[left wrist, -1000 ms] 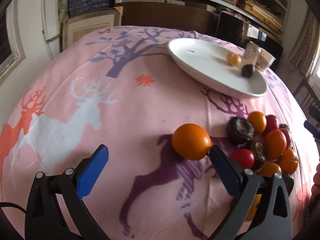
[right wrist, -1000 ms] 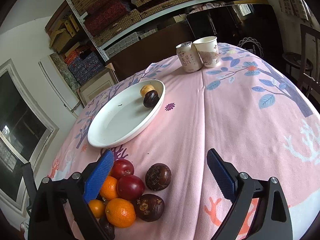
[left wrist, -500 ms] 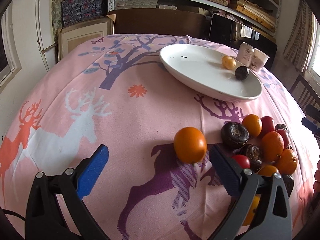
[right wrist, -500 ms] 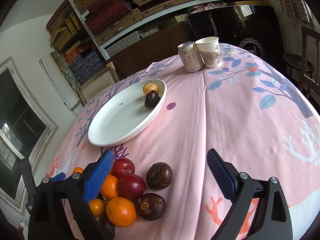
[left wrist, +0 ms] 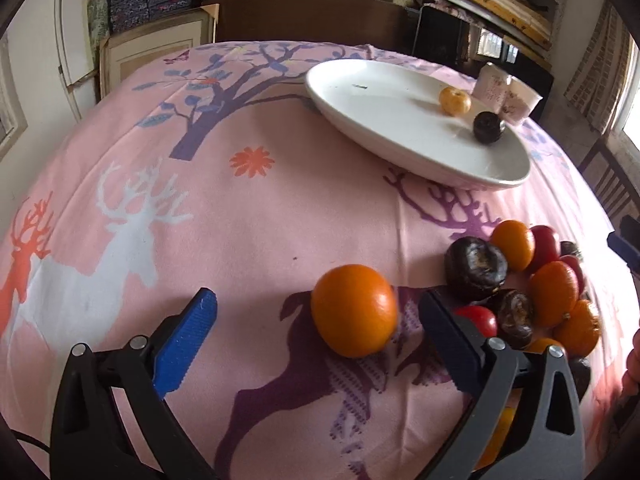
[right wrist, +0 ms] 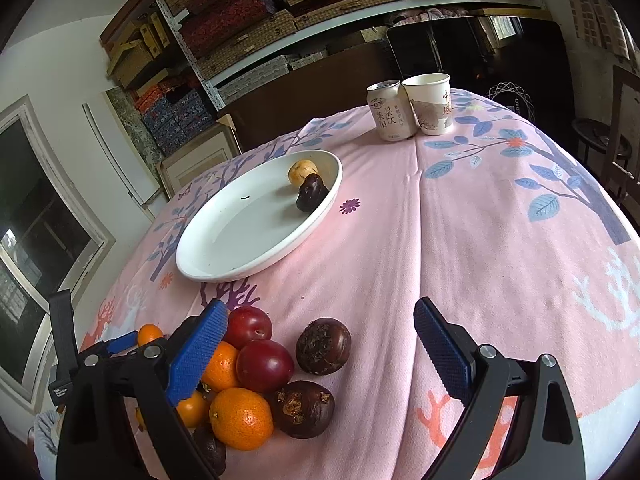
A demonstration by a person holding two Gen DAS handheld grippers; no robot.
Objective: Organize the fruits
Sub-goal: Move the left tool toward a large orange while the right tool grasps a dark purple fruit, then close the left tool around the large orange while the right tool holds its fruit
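A loose orange point(left wrist: 354, 310) lies on the pink cloth between the blue pads of my left gripper point(left wrist: 320, 316), which is open and not touching it. Right of it is a heap of oranges, red plums and dark brown fruits point(left wrist: 532, 280). The white plate point(left wrist: 384, 120) further back holds a small orange point(left wrist: 455, 101) and a dark fruit point(left wrist: 489, 127). In the right wrist view my right gripper point(right wrist: 320, 344) is open over the cloth, its left pad above the heap point(right wrist: 264, 376); a dark fruit point(right wrist: 323, 346) lies between its fingers. The plate point(right wrist: 240, 240) sits beyond.
A drink can point(right wrist: 390, 111) and a paper cup point(right wrist: 430, 104) stand at the far side of the table. The pink patterned tablecloth point(left wrist: 160, 200) spreads to the left. Shelves and stacked boxes line the wall behind; a chair point(left wrist: 612, 184) stands right of the table.
My left gripper has closed in on the loose orange, which now lies between its pads. My right gripper has shifted slightly; the heap and plate stay put.
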